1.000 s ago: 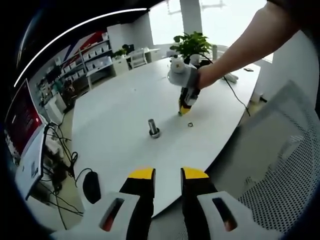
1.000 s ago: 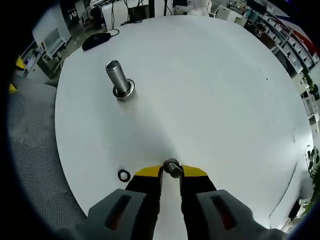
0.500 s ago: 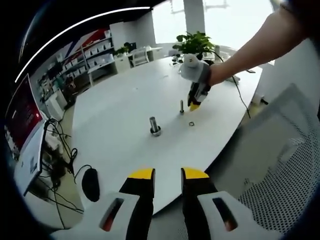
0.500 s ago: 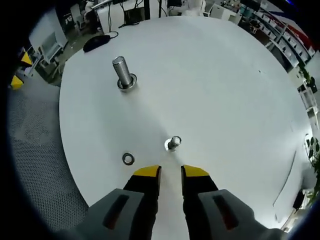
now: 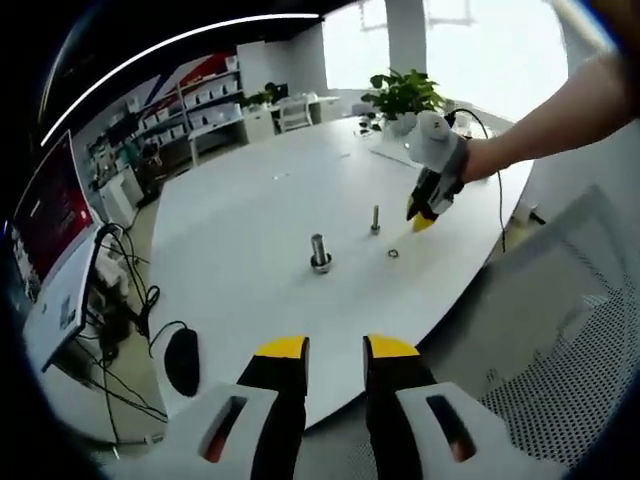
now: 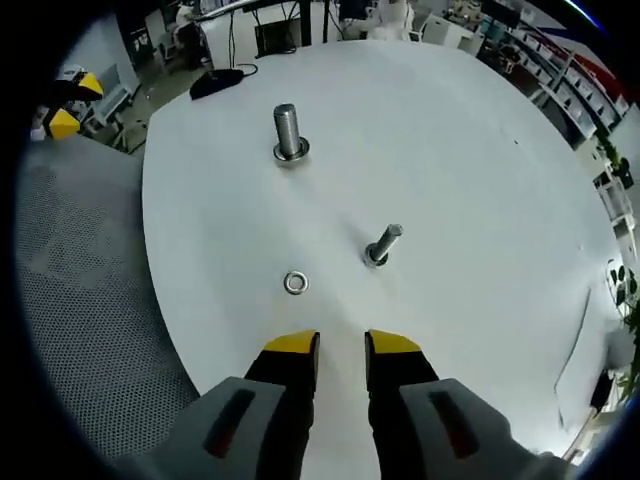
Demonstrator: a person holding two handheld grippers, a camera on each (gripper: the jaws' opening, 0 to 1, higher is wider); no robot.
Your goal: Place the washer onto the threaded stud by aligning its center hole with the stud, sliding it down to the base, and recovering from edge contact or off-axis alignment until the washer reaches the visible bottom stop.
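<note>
The washer (image 6: 295, 283) lies flat on the bench (image 6: 480, 160), just beside the slim upright stud (image 6: 383, 244). The right gripper (image 6: 340, 345) hovers empty, jaws apart; the left gripper (image 5: 335, 350) likewise. Pinching a flat washer risks skidding it toward the bench edge.

No text, label, brand or number is legible anywhere; the red screen (image 5: 45, 215) beside the tabletop (image 5: 260, 215) is blurred
</note>
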